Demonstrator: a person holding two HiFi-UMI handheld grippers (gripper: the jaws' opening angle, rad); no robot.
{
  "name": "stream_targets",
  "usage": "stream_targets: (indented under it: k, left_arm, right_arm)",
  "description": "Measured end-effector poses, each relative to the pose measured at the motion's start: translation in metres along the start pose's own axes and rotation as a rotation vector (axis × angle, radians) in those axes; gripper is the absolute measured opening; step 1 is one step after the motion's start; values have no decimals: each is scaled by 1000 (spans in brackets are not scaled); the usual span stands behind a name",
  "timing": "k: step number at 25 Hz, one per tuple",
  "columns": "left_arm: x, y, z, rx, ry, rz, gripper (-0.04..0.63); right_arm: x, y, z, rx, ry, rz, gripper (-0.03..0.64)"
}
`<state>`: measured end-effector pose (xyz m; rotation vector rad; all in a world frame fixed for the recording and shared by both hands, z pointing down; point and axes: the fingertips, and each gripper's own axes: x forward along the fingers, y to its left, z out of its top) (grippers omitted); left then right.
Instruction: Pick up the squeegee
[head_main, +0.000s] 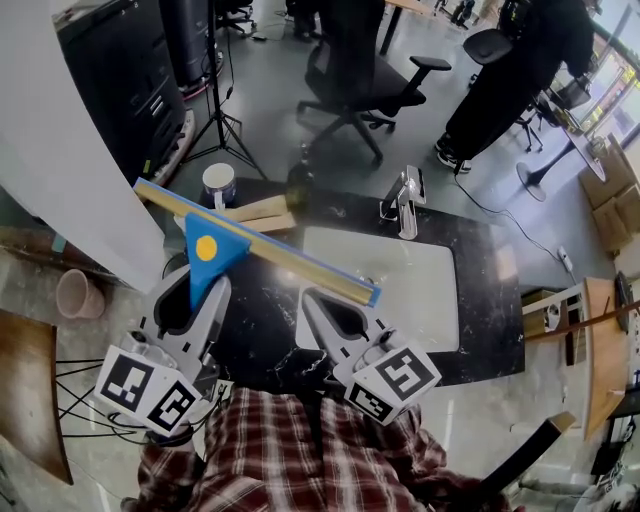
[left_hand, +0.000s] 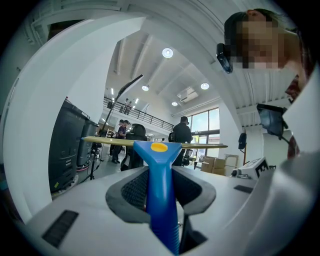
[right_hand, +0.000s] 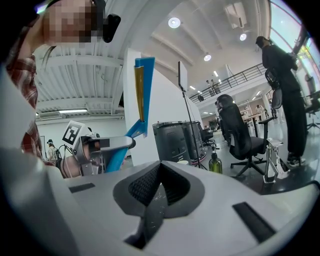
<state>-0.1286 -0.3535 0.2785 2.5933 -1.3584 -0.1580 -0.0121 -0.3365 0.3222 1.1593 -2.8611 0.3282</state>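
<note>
The squeegee (head_main: 207, 258) has a blue handle with a yellow dot and a long yellow-and-blue blade, and it is held up in the air above the black table (head_main: 485, 310). My left gripper (head_main: 196, 296) is shut on its handle, with the blade lying crosswise beyond the jaws. In the left gripper view the squeegee (left_hand: 160, 185) runs straight out between the pads of the left gripper (left_hand: 159, 202). My right gripper (head_main: 318, 302) is beside it, shut and empty. The right gripper view shows the right gripper (right_hand: 154, 200) with its pads together and the squeegee (right_hand: 141, 85) standing up at the left.
On the table lie a white sheet (head_main: 410, 290), wooden blocks (head_main: 262, 212), a mug (head_main: 218, 184), a dark bottle (head_main: 300, 180) and a metal tool (head_main: 406, 198). Behind stand an office chair (head_main: 365, 95), a tripod (head_main: 222, 120) and a person (head_main: 520, 70). A pink pot (head_main: 76, 294) sits far left.
</note>
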Motion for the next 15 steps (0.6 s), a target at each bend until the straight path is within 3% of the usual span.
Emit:
stream_targets:
  k: [15]
  left_arm:
    - [1,7,-2,-19,3,-1,135]
  right_arm:
    - [12,0,-4,2,35,5,12]
